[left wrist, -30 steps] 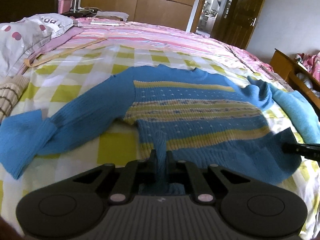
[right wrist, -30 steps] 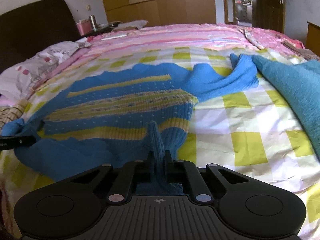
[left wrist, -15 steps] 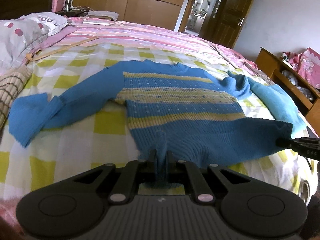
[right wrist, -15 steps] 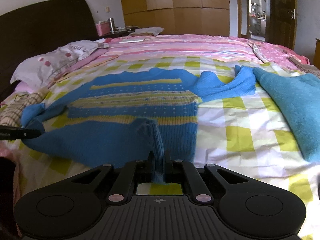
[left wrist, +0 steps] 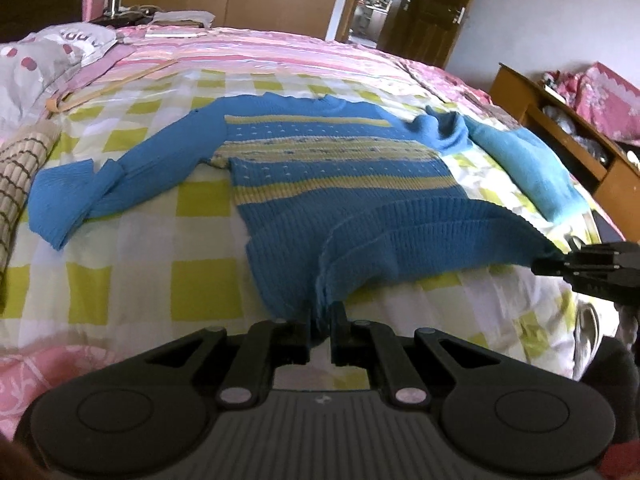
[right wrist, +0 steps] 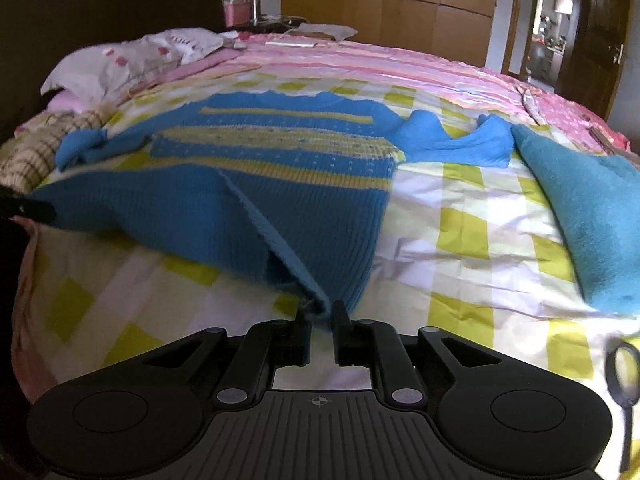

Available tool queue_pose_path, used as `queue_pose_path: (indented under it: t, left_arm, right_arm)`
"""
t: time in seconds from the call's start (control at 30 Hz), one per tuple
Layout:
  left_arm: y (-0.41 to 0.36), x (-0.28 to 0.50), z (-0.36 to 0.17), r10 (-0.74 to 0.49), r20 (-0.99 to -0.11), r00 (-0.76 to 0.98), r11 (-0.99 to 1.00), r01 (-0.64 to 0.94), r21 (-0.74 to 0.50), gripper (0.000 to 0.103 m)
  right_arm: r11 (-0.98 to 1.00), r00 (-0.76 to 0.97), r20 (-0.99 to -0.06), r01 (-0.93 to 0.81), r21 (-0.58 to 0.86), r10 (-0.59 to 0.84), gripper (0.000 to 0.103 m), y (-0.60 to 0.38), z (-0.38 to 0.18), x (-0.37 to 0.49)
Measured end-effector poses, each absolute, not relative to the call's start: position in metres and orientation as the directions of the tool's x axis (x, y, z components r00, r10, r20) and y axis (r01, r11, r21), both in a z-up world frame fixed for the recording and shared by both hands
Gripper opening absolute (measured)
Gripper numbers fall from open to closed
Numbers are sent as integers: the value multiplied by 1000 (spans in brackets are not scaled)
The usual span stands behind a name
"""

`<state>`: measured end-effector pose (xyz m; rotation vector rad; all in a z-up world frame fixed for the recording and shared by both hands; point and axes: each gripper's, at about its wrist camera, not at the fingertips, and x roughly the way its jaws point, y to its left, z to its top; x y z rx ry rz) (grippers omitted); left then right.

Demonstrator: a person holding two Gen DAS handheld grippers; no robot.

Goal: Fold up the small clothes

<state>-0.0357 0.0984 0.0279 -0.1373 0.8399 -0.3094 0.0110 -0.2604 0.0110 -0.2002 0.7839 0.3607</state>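
Sweater [left wrist: 344, 184], blue knit with yellow and patterned bands across the chest, lies spread face up on the yellow-and-white checked sheet [left wrist: 132, 280] of a bed, its collar toward the far side and its ribbed hem toward the near edge; the left gripper [left wrist: 320, 316] is clamped on the near left corner of the hem, a pinch of blue rib rising between its fingers; the right gripper [right wrist: 320, 312] has a fold of the near right hem corner between its fingers, and its jaws have just been easing apart, though the knit sits pinched there; the hem stretches between the two tools, lifted off the sheet into a shallow ridge; the left sleeve runs out to the left and ends in a folded cuff, while the right sleeve is bunched at the far right, touching a plain teal cloth [right wrist: 588, 216]; a spotted pillow [left wrist: 36, 64] rests at the far left; wooden wardrobes [right wrist: 384, 4] stand beyond the bed.
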Motion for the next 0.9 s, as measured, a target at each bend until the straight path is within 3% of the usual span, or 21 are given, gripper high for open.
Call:
queue_pose_path:
  t: [0.33, 0.53, 0.73, 0.9]
  left_arm:
    - [93, -55, 47, -359, -685, 634, 933, 261, -247, 15]
    - [91, -25, 33, -330, -672, 663, 941, 172, -292, 19]
    - [69, 11, 5, -295, -710, 639, 948, 102, -302, 19]
    - [61, 18, -18, -215, -813, 541, 973, 44, -227, 19]
  right_arm:
    - [910, 635, -735, -411, -62, 237, 13, -270, 25, -14]
    - [921, 656, -695, -389, 23, 294, 13, -263, 33, -5]
    - [921, 623, -719, -383, 65, 309, 14, -229, 5, 30]
    - [916, 566, -768, -396, 65, 299, 14, -216, -14, 42]
